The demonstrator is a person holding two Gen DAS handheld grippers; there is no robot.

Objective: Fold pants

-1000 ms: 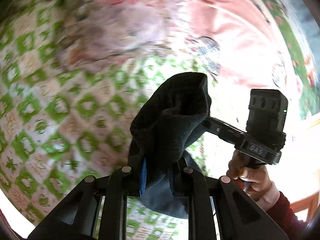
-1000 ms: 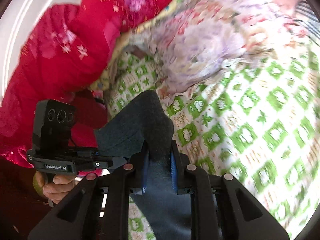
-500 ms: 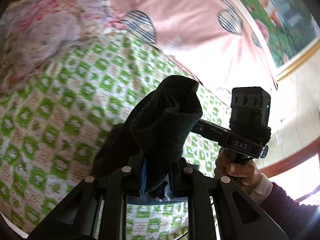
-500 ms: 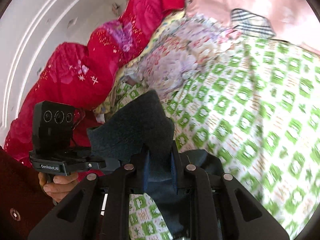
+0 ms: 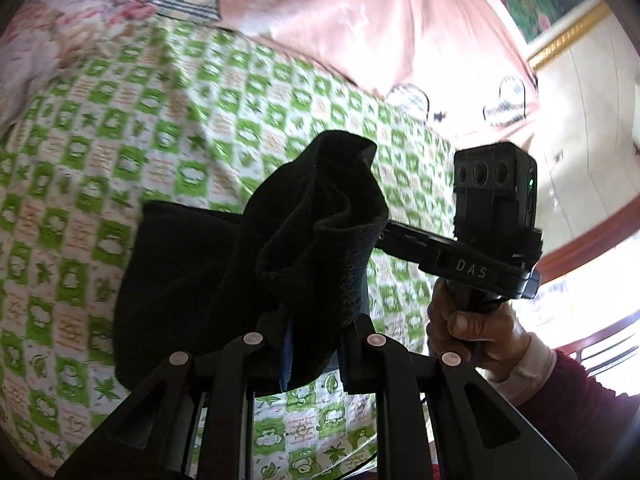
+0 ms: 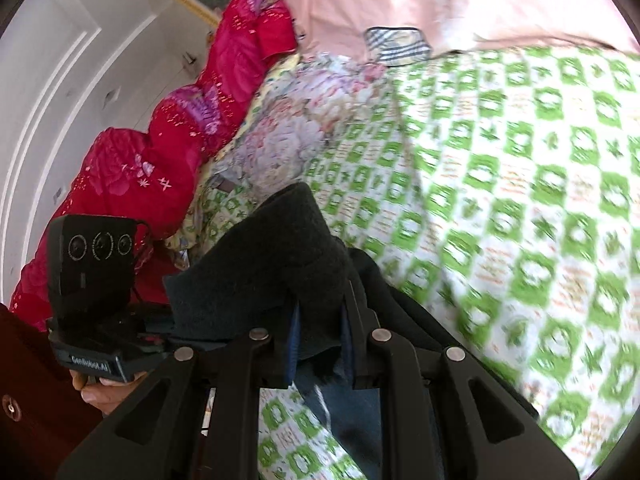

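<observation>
Pants (image 5: 320, 232) – dark fleece, bunched, lifted off green-check bedspread (image 5: 120, 120), rest draped down onto it. Left gripper (image 5: 312, 352) clamped on one fold; right gripper (image 6: 318, 352) clamped on another. Pink sheet (image 5: 360, 20) far side, red quilt (image 6: 160, 152) far left.

green-checked bed (image 6: 520, 200), dark pants (image 5: 180, 280) draped
</observation>
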